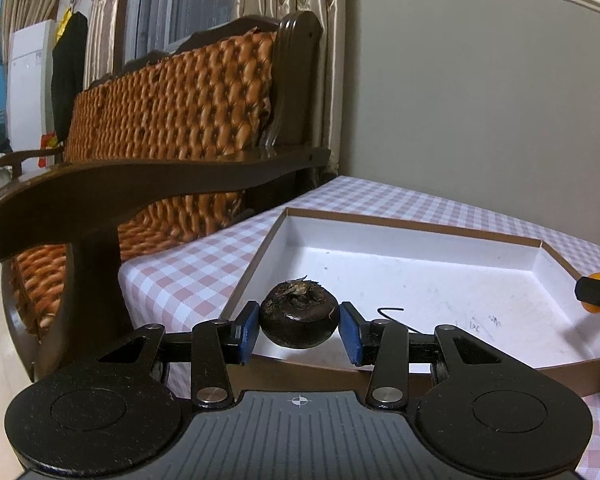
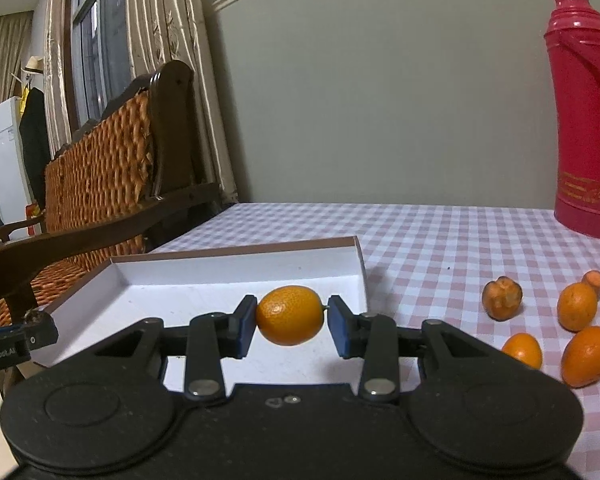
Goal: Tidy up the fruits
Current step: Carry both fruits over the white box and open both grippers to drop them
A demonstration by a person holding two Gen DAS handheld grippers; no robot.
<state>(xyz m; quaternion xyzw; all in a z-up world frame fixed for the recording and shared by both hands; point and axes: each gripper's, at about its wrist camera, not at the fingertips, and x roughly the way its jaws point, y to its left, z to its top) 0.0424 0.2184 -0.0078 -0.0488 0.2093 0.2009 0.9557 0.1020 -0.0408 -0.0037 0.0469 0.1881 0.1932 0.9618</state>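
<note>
My left gripper (image 1: 299,330) is shut on a dark brown water chestnut (image 1: 299,314) and holds it over the near left edge of a shallow white box (image 1: 420,276) with brown sides. My right gripper (image 2: 290,322) is shut on a small orange kumquat (image 2: 290,315) and holds it over the same box (image 2: 204,284). The right gripper's tip with the orange fruit shows at the right edge of the left wrist view (image 1: 598,296). The left gripper's tip shows at the left edge of the right wrist view (image 2: 16,340).
Several loose kumquats (image 2: 576,306) and a brownish fruit (image 2: 502,298) lie on the pink checked tablecloth (image 2: 440,240) to the right of the box. A red thermos (image 2: 588,120) stands at the back right. A wooden chair with woven cushion (image 1: 160,128) stands left of the table.
</note>
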